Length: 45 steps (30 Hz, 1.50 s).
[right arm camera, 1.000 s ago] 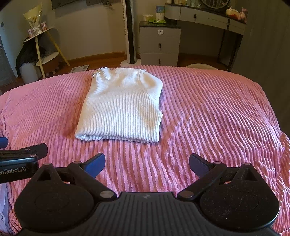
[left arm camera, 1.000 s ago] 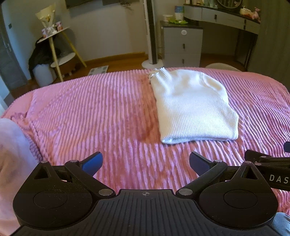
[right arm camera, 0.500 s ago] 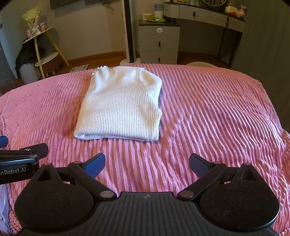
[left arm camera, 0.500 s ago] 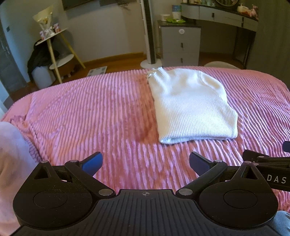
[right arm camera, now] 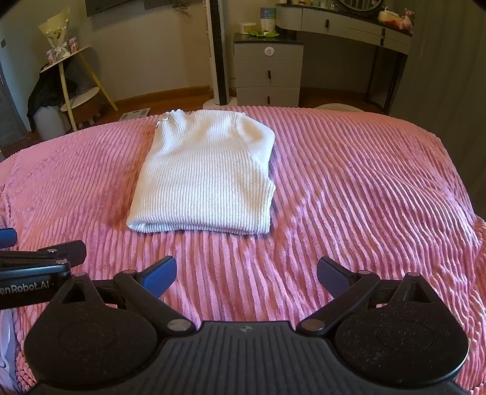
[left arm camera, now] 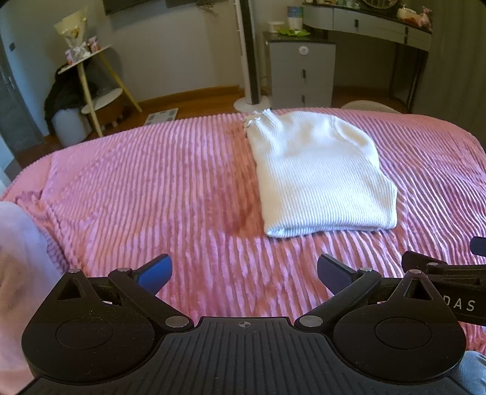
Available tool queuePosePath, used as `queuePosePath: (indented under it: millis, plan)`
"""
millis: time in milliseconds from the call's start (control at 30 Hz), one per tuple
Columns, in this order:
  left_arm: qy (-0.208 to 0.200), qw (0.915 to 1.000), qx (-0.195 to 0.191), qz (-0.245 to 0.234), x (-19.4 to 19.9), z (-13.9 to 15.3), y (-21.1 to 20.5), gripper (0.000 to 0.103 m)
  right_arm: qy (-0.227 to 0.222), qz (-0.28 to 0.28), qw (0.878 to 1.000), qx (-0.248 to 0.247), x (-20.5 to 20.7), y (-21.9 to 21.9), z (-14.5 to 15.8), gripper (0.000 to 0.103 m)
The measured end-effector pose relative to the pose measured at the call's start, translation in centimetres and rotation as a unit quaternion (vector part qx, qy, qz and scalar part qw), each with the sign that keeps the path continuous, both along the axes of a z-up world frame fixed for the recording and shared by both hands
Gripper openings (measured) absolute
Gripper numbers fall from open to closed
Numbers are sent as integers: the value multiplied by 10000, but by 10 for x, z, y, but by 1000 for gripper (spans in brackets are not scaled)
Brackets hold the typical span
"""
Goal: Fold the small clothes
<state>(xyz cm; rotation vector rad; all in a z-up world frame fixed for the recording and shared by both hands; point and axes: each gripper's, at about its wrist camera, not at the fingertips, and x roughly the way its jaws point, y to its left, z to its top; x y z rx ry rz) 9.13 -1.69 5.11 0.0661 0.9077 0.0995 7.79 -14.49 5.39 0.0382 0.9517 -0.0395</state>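
A white ribbed sweater (left arm camera: 319, 173) lies folded into a narrow rectangle on the pink ribbed bedspread (left arm camera: 152, 194), collar at the far end. It also shows in the right wrist view (right arm camera: 206, 176). My left gripper (left arm camera: 243, 272) is open and empty, low over the bedspread, near and left of the sweater's hem. My right gripper (right arm camera: 246, 273) is open and empty, short of the hem. The right gripper's side shows at the right edge of the left wrist view (left arm camera: 449, 273); the left gripper's side shows at the left edge of the right wrist view (right arm camera: 36, 267).
A pale pink cloth (left arm camera: 15, 273) lies at the bed's near left edge. Beyond the bed stand a grey drawer unit (right arm camera: 268, 70), a tower fan (right arm camera: 217, 54), a dressing table (right arm camera: 349, 21) and a small yellow-legged shelf (right arm camera: 73, 82).
Both grippers have drawn back and risen slightly; the sweater sits a little farther away in both views. It has not moved on the bed.
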Motion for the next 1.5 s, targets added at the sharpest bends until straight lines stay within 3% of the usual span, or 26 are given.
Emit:
queuePosePath:
  millis: [1500]
  plan:
    - [-41,9999,47,-106,-2,4,-4,103,-87,-118,9998,140,-6,-9,1,99]
